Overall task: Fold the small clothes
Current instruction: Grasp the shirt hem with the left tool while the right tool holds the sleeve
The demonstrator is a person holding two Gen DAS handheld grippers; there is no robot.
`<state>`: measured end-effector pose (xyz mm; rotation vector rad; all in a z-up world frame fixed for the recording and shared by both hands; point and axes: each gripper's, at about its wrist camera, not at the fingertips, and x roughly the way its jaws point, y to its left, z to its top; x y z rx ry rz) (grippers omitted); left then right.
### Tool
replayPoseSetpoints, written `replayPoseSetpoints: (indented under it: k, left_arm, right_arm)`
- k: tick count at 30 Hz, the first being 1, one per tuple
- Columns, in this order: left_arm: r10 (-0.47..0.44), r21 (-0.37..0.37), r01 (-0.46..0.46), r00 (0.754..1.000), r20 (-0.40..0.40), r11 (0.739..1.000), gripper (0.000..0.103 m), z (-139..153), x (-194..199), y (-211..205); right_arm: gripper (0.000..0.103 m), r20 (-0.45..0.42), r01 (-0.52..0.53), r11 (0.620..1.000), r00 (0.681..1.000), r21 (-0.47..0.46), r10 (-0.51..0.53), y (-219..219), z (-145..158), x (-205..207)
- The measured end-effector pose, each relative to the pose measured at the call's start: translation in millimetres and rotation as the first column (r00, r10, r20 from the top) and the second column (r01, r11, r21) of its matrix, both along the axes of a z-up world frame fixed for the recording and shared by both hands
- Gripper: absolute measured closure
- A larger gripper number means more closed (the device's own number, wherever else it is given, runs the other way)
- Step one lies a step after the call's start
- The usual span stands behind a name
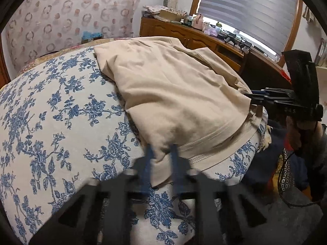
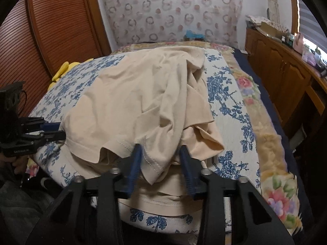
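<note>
A beige garment (image 1: 175, 94) lies folded over on a white cloth with blue flowers (image 1: 61, 112). My left gripper (image 1: 162, 153) has its blue pads at the near hem corner, with a fold of cloth between them and a narrow gap; the view is blurred. In the right wrist view the same garment (image 2: 143, 98) lies bunched, and my right gripper (image 2: 160, 153) stands open with the hem edge hanging between its blue pads (image 2: 136, 159). The right gripper also shows at the garment's right edge in the left wrist view (image 1: 253, 98); the left gripper shows at the garment's left edge in the right wrist view (image 2: 55, 130).
A wooden cabinet (image 1: 184, 34) with clutter on top runs under a window with blinds (image 1: 249, 6). A floral blanket (image 2: 265, 143) lies right of the blue-flowered cloth. A louvred wooden door (image 2: 51, 30) stands at the left. Something yellow (image 2: 63, 69) lies at the cloth's far left.
</note>
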<state>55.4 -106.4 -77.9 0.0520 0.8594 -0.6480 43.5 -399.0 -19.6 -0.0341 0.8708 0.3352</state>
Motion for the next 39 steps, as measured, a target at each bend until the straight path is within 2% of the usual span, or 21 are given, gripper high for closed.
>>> replayPoseSetpoints:
  k: [2,7,10,16,18,20,24,39]
  left_arm:
    - [-0.001,-0.005,0.001,1.0,0.008,1.0,0.102,4.3,-2.4,0.6]
    - [-0.018,-0.077,0.021,0.999,0.036,0.997,0.102,33.3,-23.9,11.7]
    - [-0.029,-0.091,0.033,0.998,0.047,0.995,0.102,43.8,-36.2,14.7]
    - [-0.005,-0.056,0.006,1.0,0.019,0.998,0.102,31.8,-37.1,15.2]
    - [0.001,-0.043,-0.001,1.0,0.016,0.999,0.102,28.8,-35.8,14.8]
    - [0.003,-0.031,-0.003,1.0,0.017,1.0,0.102,27.5,-36.4,14.4]
    - [0.02,-0.01,-0.02,1.0,0.01,1.0,0.099,22.8,-34.7,13.7]
    - [0.038,0.03,-0.038,0.999,-0.005,0.999,0.094,13.1,-28.9,10.8]
  right_arm:
    - [0.093,-0.004,-0.029,1.0,1.0,0.01,0.03,0.5,-1.0,-0.2]
    - [0.097,0.029,-0.038,0.999,0.999,0.0,0.038,-11.1,11.2,-8.5]
    - [0.097,0.039,-0.021,1.0,0.999,-0.013,0.021,-26.2,21.2,-18.7]
    - [0.097,-0.021,-0.009,0.997,1.0,-0.071,0.007,-29.9,2.0,-27.7]
    - [0.091,-0.019,0.005,0.998,1.0,-0.064,-0.006,-30.2,-1.0,-27.2]
    - [0.072,0.0,0.033,0.997,0.999,-0.076,-0.033,-31.1,-0.9,-27.3]
    - [0.06,0.007,0.071,0.994,0.997,-0.079,-0.071,-37.1,-2.2,-27.4]
    - [0.056,-0.031,0.036,0.998,0.999,-0.048,-0.038,-29.8,-14.1,-26.1]
